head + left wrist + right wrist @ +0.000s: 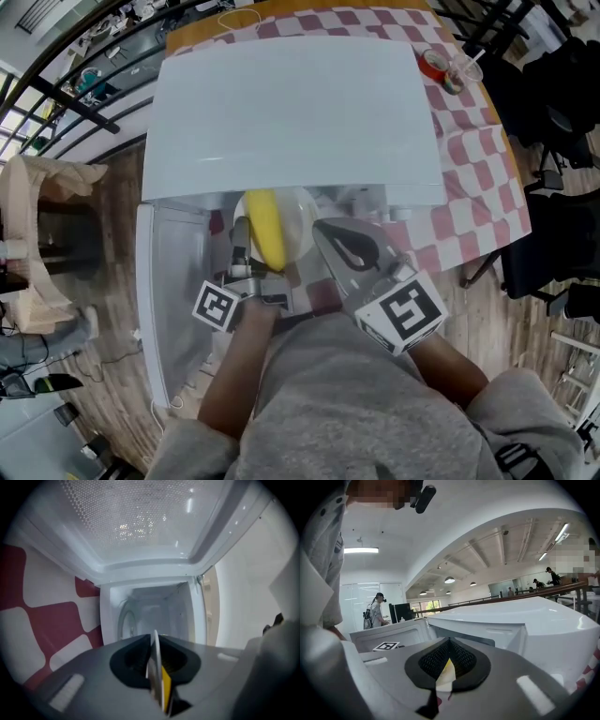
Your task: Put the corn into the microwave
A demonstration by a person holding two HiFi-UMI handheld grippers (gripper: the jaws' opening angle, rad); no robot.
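Your left gripper [243, 246] is clamped on the near rim of the stiff plate [300, 223], your right gripper [343, 246] is closed and empty, and the round corn [264, 228] may roll, so carry it level.

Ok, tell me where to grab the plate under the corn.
Probably best to grip the plate by its near rim, coming level from the person's side, rim edge-on between the jaws. It is thin and flat, and the corn covers its middle. The left tool pinches it so.
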